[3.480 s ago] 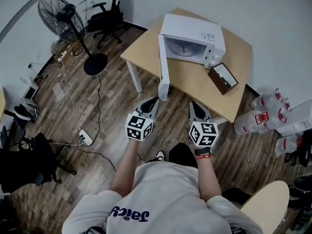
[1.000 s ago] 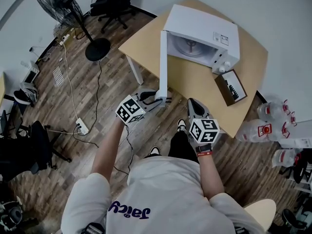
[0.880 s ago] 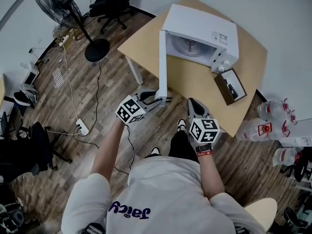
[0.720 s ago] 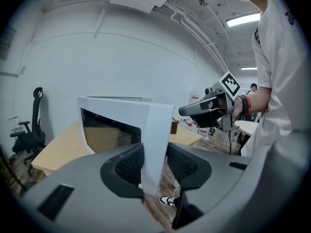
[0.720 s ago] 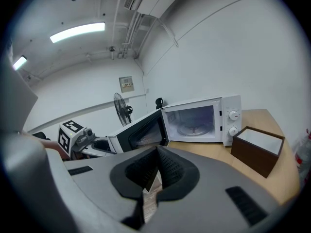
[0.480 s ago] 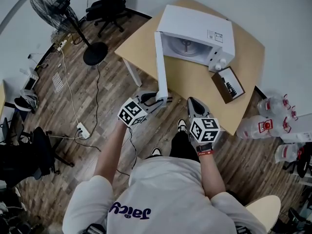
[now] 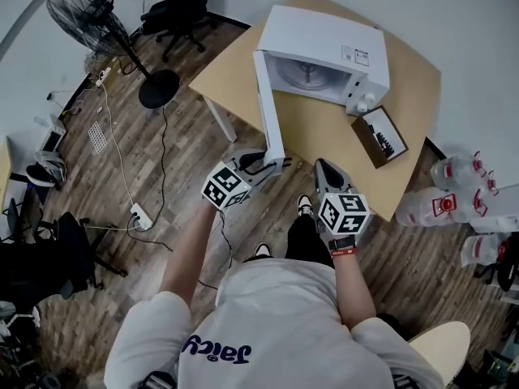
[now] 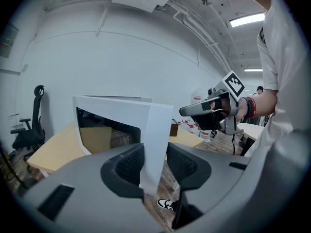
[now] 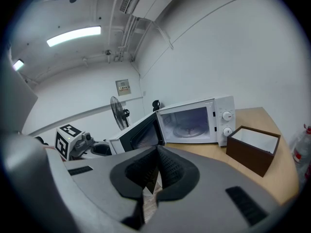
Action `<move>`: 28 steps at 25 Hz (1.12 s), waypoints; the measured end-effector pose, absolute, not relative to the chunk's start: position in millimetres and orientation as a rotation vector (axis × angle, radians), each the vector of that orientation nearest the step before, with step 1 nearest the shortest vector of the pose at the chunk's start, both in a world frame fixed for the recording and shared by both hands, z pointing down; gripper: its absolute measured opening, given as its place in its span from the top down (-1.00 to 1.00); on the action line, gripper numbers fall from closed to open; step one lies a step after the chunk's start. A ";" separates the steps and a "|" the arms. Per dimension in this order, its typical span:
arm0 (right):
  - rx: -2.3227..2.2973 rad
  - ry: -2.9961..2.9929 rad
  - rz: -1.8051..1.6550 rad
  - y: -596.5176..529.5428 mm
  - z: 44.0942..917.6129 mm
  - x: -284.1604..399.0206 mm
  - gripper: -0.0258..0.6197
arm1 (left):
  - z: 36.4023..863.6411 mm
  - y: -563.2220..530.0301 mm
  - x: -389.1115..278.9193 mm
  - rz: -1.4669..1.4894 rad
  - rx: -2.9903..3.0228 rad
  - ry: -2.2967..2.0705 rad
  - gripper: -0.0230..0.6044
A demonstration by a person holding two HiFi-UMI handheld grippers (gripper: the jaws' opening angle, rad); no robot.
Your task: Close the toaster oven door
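A white toaster oven (image 7: 320, 43) stands on a wooden table (image 7: 235, 71) with its door (image 7: 268, 96) swung out toward me. My left gripper (image 7: 274, 164) is at the door's free edge. In the left gripper view the door panel (image 8: 155, 125) stands between the jaws of the left gripper (image 8: 155, 161), which is shut on it. My right gripper (image 7: 327, 171) hovers at the table's near edge, right of the door. It is shut with nothing in it (image 9: 156, 161), and it faces the oven's open cavity (image 9: 194, 123).
A brown open box (image 7: 375, 136) sits on the table right of the oven. A standing fan (image 7: 81, 14) and an office chair (image 7: 174, 14) are at the far left. Water bottles (image 7: 454, 189) lie on the floor at right, and a power strip with cable (image 7: 139, 215) at left.
A few seconds ago both grippers hung short of the table; the left one now sits on the door's edge. Over the last second it edged slightly right with the door.
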State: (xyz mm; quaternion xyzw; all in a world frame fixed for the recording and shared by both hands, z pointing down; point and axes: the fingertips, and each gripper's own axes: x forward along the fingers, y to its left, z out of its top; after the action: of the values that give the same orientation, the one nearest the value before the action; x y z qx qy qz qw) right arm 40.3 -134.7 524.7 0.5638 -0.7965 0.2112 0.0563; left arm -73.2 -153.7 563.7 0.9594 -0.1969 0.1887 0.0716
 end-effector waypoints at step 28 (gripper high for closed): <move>1.817 -2.396 0.673 -142.5 515.7 80.7 0.87 | 560.2 -161.6 -18.2 0.517 2.817 -0.664 0.41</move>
State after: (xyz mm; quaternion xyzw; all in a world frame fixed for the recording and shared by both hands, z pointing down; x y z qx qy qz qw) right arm 80.7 -142.5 515.7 0.5893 -0.7773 0.2182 0.0300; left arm -18.2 -161.6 560.2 0.9533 -0.2249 0.1749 0.1007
